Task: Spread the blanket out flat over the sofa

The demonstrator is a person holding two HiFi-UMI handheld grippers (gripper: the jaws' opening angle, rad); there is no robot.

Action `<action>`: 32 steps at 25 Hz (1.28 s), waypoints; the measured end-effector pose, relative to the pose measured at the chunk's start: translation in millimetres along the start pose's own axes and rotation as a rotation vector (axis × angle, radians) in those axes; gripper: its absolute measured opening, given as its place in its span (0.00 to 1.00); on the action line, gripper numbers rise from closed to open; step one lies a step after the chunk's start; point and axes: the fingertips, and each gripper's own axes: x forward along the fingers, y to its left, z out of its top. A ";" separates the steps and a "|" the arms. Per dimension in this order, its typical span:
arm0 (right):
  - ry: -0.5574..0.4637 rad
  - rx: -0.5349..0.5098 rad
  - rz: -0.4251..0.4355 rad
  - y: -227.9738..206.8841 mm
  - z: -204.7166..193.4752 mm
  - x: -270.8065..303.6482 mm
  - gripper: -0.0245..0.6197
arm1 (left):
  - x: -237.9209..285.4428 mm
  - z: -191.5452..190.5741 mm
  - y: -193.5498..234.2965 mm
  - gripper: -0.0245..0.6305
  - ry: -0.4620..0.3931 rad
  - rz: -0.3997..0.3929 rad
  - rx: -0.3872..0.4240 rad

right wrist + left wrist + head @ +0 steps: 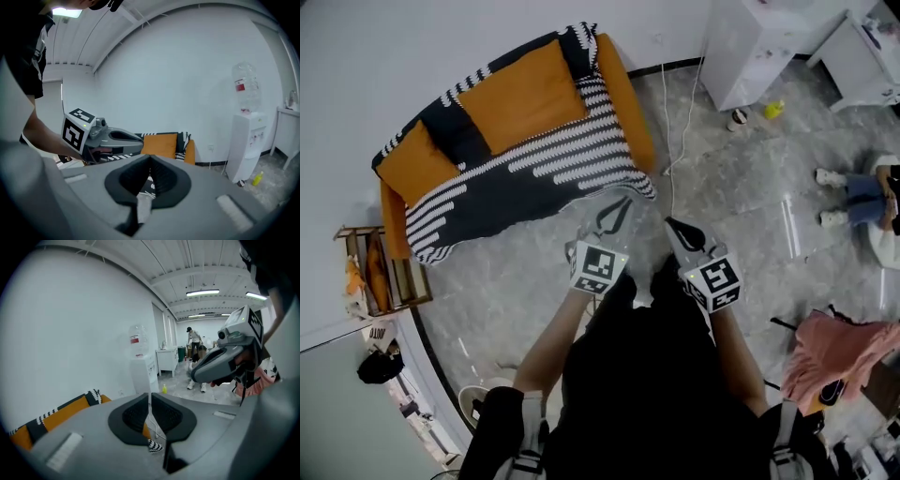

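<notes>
The orange sofa (525, 94) stands against the wall, and the black-and-white striped blanket (525, 173) lies spread over its seat, back and front. One blanket corner hangs at the right front (642, 187). My left gripper (619, 202) hovers just off that corner, shut with nothing in it. Beside it, my right gripper (673, 225) is over the floor, shut and empty too. In the left gripper view the jaws (150, 397) meet, with a blanket corner (154, 445) below. The right gripper view shows its jaws (150, 159) closed, the sofa (161, 144) beyond.
A white water dispenser (759, 47) and a yellow bottle (774, 109) stand right of the sofa, with a white cable (680, 122) across the floor. A wooden rack (380, 272) sits left of the sofa. A seated person's legs (853, 197) and a pink cloth (839, 352) are at the right.
</notes>
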 end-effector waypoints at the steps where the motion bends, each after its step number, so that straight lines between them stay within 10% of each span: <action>1: -0.013 -0.011 -0.001 6.5 7.5 3.9 0.04 | -9.9 4.0 6.1 0.08 -0.015 0.003 -0.001; 32: -0.169 -0.094 0.028 152.1 103.0 97.9 0.04 | -152.0 11.6 107.3 0.05 -0.223 -0.024 -0.154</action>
